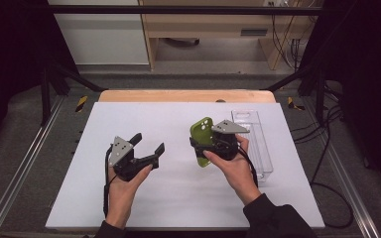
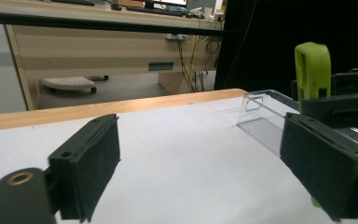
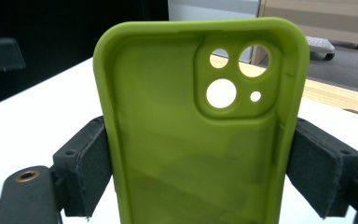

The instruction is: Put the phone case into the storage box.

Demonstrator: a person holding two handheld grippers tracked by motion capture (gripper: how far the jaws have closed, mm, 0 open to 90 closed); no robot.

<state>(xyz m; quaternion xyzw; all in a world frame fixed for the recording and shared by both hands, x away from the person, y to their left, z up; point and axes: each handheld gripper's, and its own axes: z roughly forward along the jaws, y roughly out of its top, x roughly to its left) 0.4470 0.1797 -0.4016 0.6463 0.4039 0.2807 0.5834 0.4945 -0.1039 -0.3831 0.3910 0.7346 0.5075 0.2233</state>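
Note:
A green phone case (image 1: 203, 139) (image 3: 196, 140) is held above the white table, its inner side and camera cut-outs facing the right gripper view. My right gripper (image 1: 209, 145) (image 3: 198, 175) is shut on it, one pad pressing each long edge. From the left gripper view the case (image 2: 312, 70) appears edge-on at the right, clamped in the other gripper. My left gripper (image 1: 149, 143) (image 2: 214, 172) hovers over the table's left half, open, with nothing between its fingers.
A clear plastic box (image 1: 256, 144) (image 2: 265, 121) lies on the white table (image 1: 144, 203) to the right of the case. A wooden edge (image 1: 178, 95) runs along the table's far side. Black frame bars and cables stand around the table.

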